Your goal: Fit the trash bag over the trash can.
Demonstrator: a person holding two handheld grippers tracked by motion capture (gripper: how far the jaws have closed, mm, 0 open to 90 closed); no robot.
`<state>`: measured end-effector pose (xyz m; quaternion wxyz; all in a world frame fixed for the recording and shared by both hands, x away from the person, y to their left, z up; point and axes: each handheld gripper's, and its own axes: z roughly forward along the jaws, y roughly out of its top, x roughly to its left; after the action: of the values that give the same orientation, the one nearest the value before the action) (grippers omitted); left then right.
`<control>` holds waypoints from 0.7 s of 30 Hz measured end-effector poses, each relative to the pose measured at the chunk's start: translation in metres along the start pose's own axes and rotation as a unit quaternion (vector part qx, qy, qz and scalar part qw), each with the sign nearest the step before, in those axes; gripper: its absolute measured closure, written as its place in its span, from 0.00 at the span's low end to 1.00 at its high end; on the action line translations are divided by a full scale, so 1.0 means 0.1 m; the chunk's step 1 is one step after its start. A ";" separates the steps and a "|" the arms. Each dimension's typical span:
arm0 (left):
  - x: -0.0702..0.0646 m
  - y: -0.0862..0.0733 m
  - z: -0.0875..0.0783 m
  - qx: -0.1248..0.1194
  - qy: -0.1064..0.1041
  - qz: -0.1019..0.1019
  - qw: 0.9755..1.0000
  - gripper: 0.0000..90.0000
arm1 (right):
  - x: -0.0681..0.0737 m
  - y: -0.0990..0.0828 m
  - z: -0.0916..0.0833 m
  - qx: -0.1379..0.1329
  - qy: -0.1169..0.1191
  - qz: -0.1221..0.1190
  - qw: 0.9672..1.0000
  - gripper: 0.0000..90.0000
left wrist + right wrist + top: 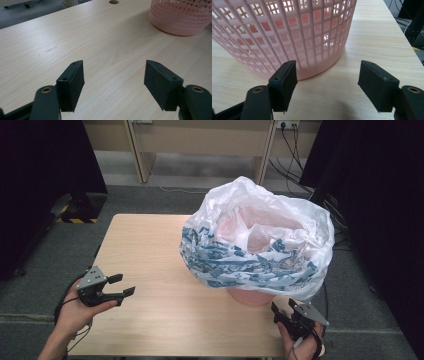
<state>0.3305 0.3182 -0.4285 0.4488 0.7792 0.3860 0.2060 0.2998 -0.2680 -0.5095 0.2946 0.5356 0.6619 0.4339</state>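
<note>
A pink lattice basket (248,296) stands on the right half of the wooden table (145,250). A white plastic bag with blue print (250,257) lines it and drapes over its rim. My left gripper (125,288) hovers low over the table's left front, open, nothing between its jaws. In the left gripper view the basket (180,17) sits far off at the upper right. My right gripper (281,312) rests at the table's front right edge, open and pointing at the basket's base. In the right gripper view the basket wall (287,32) stands just beyond the open jaws.
A cable hole (114,2) is set in the table's far side. Dark curtains hang at both sides, with a stand base (80,210) on the grey floor at the left. Cables (295,150) trail at the back right.
</note>
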 end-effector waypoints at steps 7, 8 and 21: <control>0.07 -0.30 0.16 -0.022 0.022 -0.012 0.999 0.36 | 0.01 0.00 0.00 0.000 0.000 0.000 1.000 0.35; 0.08 -0.35 0.19 -0.024 0.023 -0.012 0.999 0.36 | 0.01 0.00 0.00 0.000 -0.001 0.000 1.000 0.35; 0.09 -0.80 0.42 -0.056 0.046 -0.023 0.997 0.35 | 0.01 0.00 0.00 -0.002 -0.001 0.000 1.000 0.35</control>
<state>0.3304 0.3264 -0.5185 0.4783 0.7332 0.4121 0.2528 0.2991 -0.2668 -0.5096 0.2960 0.5352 0.6611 0.4346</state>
